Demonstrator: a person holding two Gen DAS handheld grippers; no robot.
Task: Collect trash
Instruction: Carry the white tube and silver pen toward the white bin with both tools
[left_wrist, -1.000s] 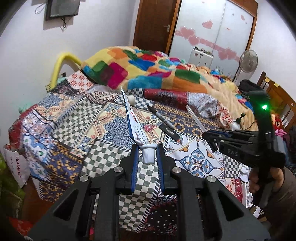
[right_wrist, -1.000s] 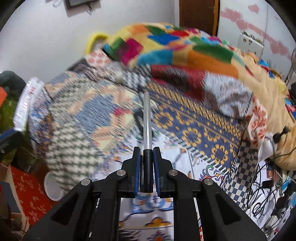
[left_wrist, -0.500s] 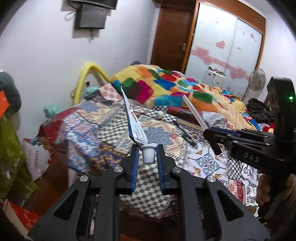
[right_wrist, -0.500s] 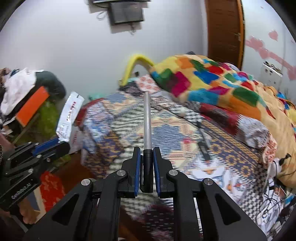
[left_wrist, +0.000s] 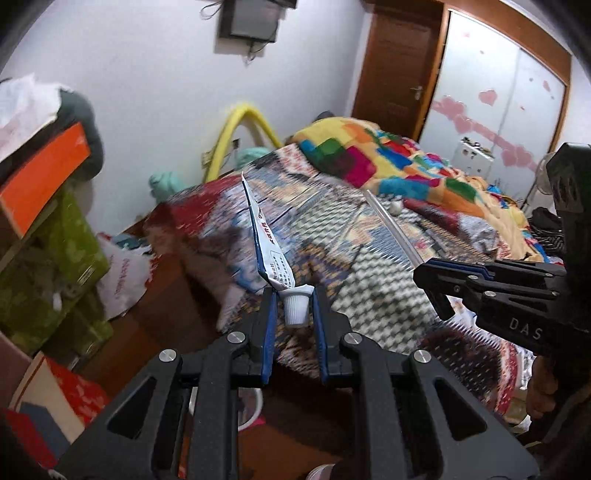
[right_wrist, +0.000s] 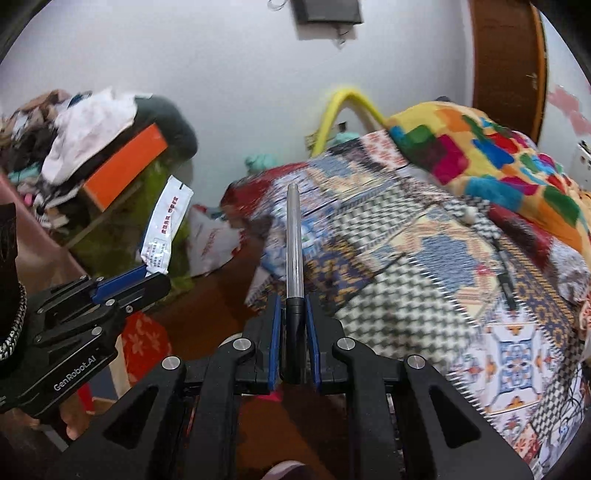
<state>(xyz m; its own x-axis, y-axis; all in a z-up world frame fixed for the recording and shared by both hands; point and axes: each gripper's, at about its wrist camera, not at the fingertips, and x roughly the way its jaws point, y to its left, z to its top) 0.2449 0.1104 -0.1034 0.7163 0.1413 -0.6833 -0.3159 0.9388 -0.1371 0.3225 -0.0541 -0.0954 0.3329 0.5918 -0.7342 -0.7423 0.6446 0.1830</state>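
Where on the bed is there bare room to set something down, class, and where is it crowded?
Free: the checked stretch of the patchwork bedspread between the bed's near edge and the colourful blanket. A dark pen-like thing lies further right. Crowded: the floor beside the bed, with the white plastic bag and the green boxes under an orange box.

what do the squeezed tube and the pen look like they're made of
Tube: thin flexible plastic or laminate, glossy and printed, flattened and creased toward the sealed end; ribbed white cap looks like hard plastic. Pen: clear plastic barrel, likely, with an opaque black end between the jaws.
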